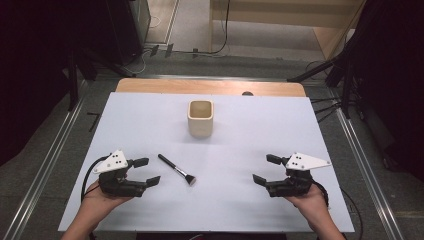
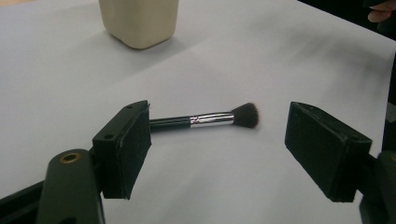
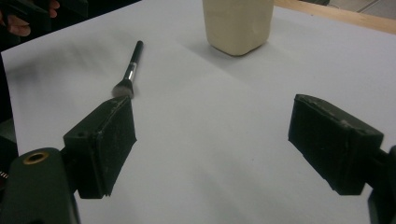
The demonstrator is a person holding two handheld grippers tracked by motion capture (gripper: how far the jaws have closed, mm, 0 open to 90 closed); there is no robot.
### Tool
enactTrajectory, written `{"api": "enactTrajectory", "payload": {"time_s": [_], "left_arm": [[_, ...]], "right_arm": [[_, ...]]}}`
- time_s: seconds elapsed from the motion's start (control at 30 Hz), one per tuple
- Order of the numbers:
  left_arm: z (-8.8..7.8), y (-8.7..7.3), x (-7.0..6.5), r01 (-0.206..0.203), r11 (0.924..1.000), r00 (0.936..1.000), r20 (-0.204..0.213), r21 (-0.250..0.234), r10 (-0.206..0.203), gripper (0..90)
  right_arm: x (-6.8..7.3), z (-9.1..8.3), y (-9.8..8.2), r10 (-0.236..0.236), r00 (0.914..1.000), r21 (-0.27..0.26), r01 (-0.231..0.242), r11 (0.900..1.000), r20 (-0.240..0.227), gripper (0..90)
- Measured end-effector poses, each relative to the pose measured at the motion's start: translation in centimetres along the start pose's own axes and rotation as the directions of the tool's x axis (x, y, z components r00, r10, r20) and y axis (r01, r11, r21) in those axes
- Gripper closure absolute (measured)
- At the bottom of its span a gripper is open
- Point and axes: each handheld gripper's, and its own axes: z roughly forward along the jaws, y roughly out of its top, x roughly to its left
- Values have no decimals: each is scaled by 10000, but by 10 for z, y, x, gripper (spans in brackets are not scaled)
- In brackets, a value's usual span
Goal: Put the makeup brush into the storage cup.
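A small makeup brush [image 1: 177,170] with a black handle, silver ferrule and dark bristles lies flat on the white table sheet [image 1: 225,145], bristles toward the near right. A cream square cup [image 1: 200,118] stands upright behind it, empty as far as I see. My left gripper [image 1: 147,171] rests open at the near left, just left of the brush handle; in its own view the brush [image 2: 205,120] lies just beyond the open jaws [image 2: 217,154]. My right gripper [image 1: 264,169] sits open at the near right with nothing between its jaws; its view shows the brush [image 3: 129,72] and cup [image 3: 238,23] farther off.
The sheet covers a wooden table whose far edge [image 1: 210,86] shows bare. Metal rails [image 1: 55,150] run along both sides, and dark stands and cables sit on the floor beyond the table.
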Motion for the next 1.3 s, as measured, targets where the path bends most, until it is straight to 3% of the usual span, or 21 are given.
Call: {"api": "enactTrajectory", "payload": {"time_s": [0.5,0.8,1.3], "left_arm": [[0,1,0,1,10000,10000,19,-48,-1,233],[2,1,-1,-36,10000,9998,182,-63,37,210],[2,1,0,-150,9996,9997,176,-243,154,196]], "right_arm": [[6,6,4,-403,9978,-40,401,9992,-533,161],[6,14,10,-944,9866,-278,915,9954,-1331,161],[5,28,15,-890,9864,-139,879,9960,-1385,165]]}}
